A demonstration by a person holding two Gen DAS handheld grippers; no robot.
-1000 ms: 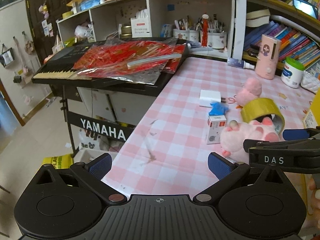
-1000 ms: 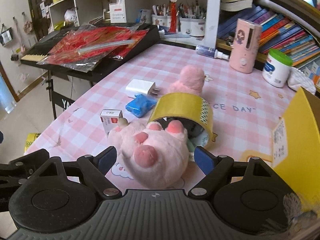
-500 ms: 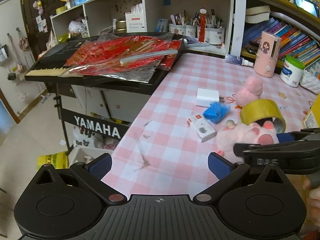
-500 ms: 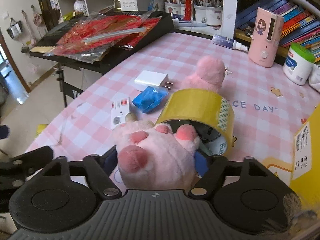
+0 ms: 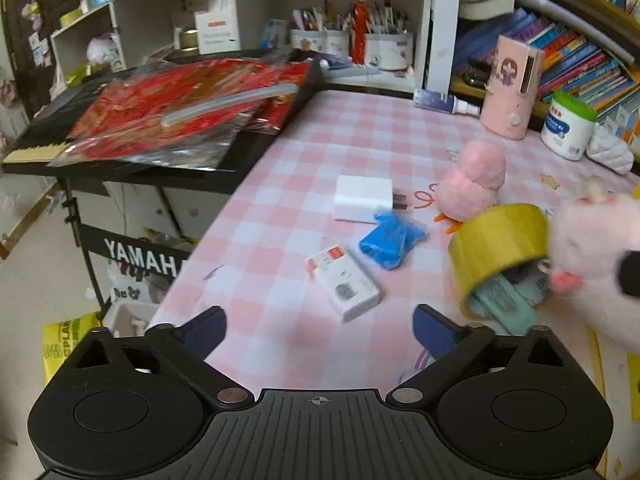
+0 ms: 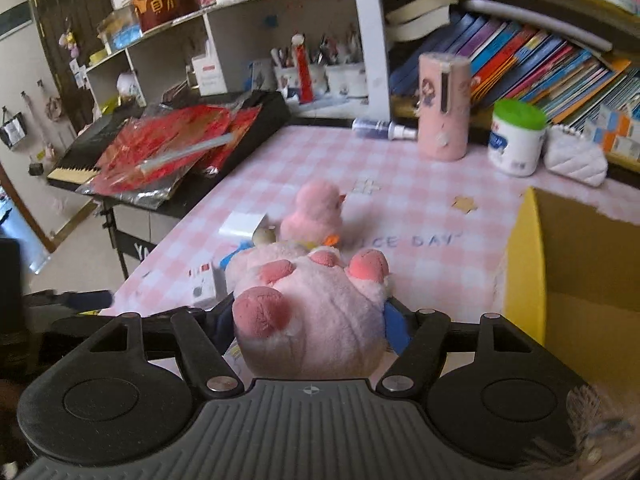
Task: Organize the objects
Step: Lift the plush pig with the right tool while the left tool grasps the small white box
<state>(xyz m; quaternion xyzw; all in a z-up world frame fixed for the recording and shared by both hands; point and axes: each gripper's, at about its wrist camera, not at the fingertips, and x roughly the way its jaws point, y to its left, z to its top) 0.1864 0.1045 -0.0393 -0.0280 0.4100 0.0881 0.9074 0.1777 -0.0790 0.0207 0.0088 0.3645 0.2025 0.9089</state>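
Note:
My right gripper (image 6: 310, 320) is shut on a pink plush paw (image 6: 316, 312) and holds it lifted above the pink checked table (image 6: 420, 216). The paw also shows at the right edge of the left wrist view (image 5: 592, 252). My left gripper (image 5: 320, 326) is open and empty over the table's near edge. Just beyond it lie a small white box (image 5: 344, 286), a blue packet (image 5: 390, 242), a white charger (image 5: 362, 198), a yellow tape roll (image 5: 498, 246) and a pink plush duck (image 5: 474, 178).
An open yellow cardboard box (image 6: 576, 280) stands at the right. A keyboard with red foil packets (image 5: 180, 120) stands left of the table. A pink cylinder (image 6: 442, 106), a white jar (image 6: 516, 140), a spray bottle (image 6: 384, 126) and bookshelves line the back.
My right gripper closed on the pink paw and lifted it off the table, toward the right. The small white box fell flat. My left gripper moved forward over the table.

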